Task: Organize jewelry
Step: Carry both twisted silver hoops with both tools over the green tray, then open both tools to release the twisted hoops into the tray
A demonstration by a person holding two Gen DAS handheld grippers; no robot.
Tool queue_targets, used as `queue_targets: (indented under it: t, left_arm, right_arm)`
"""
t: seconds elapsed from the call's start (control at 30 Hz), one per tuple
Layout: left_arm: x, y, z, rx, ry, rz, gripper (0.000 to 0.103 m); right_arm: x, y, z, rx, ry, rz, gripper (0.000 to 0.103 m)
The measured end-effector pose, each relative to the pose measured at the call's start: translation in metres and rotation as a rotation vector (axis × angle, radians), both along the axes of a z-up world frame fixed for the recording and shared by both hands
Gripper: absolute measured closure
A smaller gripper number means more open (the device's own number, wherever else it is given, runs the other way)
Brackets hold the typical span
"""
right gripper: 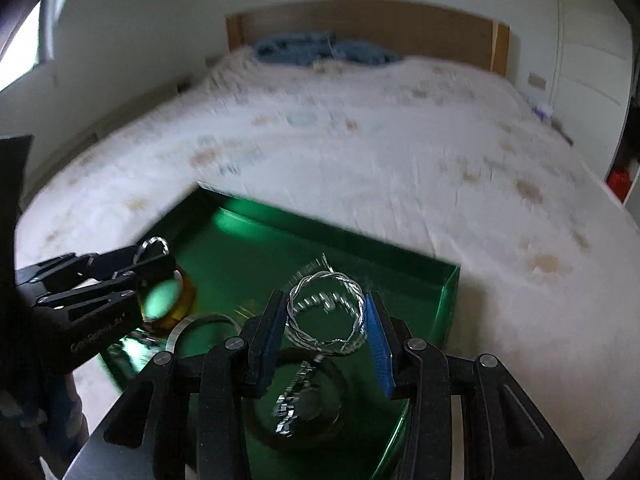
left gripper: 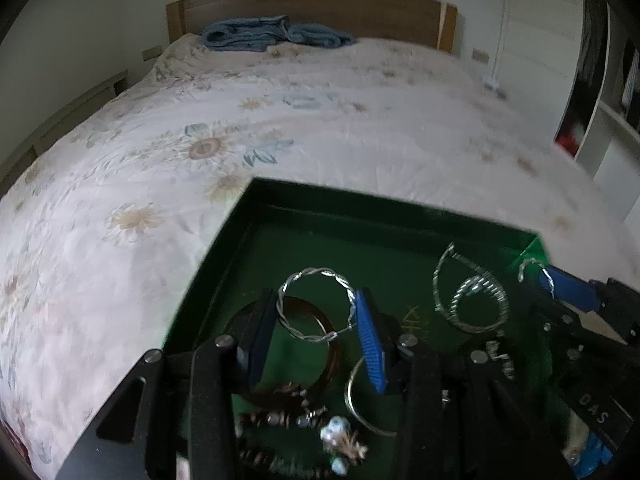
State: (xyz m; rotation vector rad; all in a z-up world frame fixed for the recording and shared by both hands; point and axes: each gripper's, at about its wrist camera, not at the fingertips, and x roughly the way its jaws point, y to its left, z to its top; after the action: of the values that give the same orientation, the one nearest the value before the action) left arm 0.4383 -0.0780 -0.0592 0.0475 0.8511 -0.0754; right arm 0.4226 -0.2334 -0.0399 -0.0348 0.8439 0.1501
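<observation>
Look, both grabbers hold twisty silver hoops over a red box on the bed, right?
No, the box is green, not red; the left wrist view shows it. The left gripper holds a twisty silver hoop and the right gripper a second hoop over it, on the bed.

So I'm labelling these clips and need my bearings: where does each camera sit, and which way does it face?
Left wrist: rides the left hand-held gripper, facing the bed's headboard over the green tray; a twisted silver bangle sits between its fingers, right hand-held gripper alongside.
Right wrist: rides the right hand-held gripper, facing likewise, its own bangle between its fingers.
Shared: tray, bed, headboard.
</observation>
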Motion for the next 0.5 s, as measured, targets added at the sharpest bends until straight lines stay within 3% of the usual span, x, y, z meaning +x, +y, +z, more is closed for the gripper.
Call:
queue_targets:
  t: [0.23,0.4,0.5]
  left_arm:
    - [0.010,-0.008,-0.030,0.054,0.064,-0.017,0.065]
    - [0.011,0.000,-0.030,0.005,0.069,-0.003,0.064]
    - [0.006,0.007,-0.024,-0.028,0.054,0.008,0.064]
  right_arm:
    - [0.018,-0.001,-0.035,-0.061,0.146,-0.034,0.064]
    - [0.020,-0.004,-0.040,-0.058,0.183,-0.044,0.063]
    - [0.018,-0.005,-0.039,-0.065,0.185,-0.052,0.057]
